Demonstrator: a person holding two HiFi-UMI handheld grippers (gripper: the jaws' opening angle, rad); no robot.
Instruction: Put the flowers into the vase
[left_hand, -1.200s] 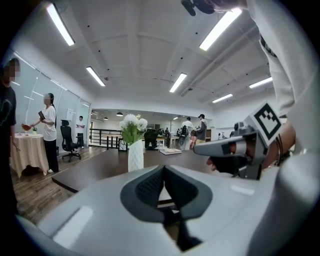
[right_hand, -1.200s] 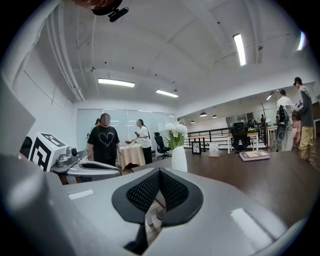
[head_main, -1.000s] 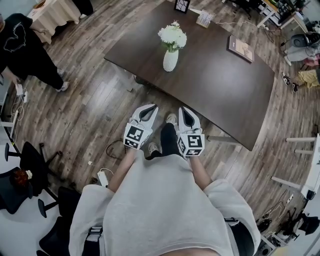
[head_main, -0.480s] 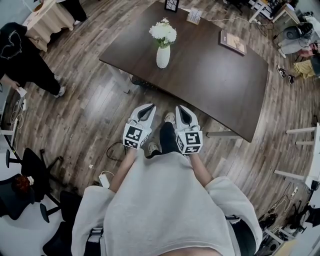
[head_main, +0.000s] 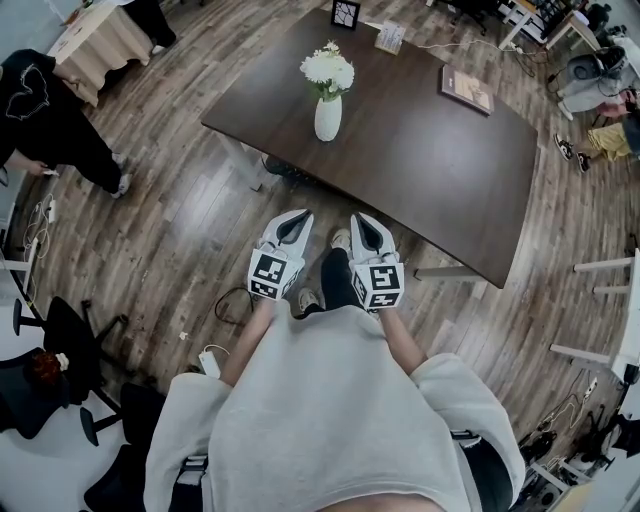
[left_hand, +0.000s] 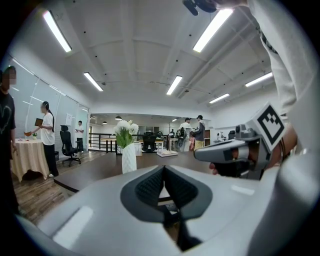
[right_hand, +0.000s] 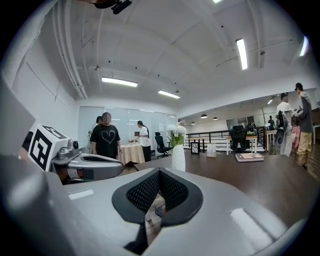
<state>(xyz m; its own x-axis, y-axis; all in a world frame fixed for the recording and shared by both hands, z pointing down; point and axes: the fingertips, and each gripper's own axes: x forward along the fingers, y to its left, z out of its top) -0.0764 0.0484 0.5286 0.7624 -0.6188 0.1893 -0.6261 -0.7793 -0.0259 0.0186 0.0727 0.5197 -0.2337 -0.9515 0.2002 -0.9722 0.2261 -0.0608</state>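
Far off to the left of your left gripper (head_main: 297, 215), a person in black (head_main: 45, 110) stands on the wooden floor (head_main: 190, 210). That gripper is held out in front of your waist, its fingers (left_hand: 148, 186) pressed together with nothing between them. Ahead of both sets of fingers, and well apart from them, the white vase (head_main: 328, 118) stands upright on the dark counter (head_main: 420, 160), near its left edge. The white flowers (head_main: 327, 69) sit in the vase's mouth. Your right gripper (head_main: 362, 219) is just beside the left one, its fingers (right_hand: 145, 189) likewise closed on nothing. Beyond the right fingers and off to their right, a book (head_main: 466, 88) lies flat on the counter, well apart from the vase.
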